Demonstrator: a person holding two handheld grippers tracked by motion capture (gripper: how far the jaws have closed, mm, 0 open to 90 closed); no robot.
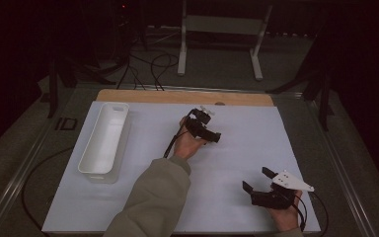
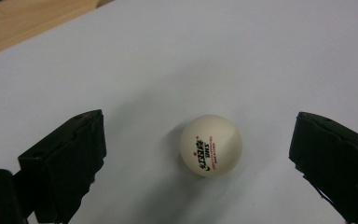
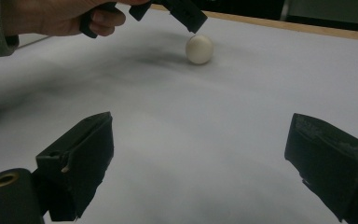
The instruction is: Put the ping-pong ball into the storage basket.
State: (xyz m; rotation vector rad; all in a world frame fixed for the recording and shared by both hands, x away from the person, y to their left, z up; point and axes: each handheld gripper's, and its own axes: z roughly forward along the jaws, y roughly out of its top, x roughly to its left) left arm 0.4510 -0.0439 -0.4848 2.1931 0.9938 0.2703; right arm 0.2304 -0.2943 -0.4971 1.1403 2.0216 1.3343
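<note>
White celluloid ball [image 2: 210,145] lies on the worktop [image 2: 242,56] between your left tool's [image 2: 198,154] spread jaws, untouched; it's light, slick and quick to roll, so pinch it across the middle. Your right tool [image 1: 260,178] rests agape near you

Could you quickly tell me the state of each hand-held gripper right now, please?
Left hand-held gripper: open, jaws wide either side of the ping-pong ball, not touching it.
Right hand-held gripper: open, nothing between its jaws.
</note>
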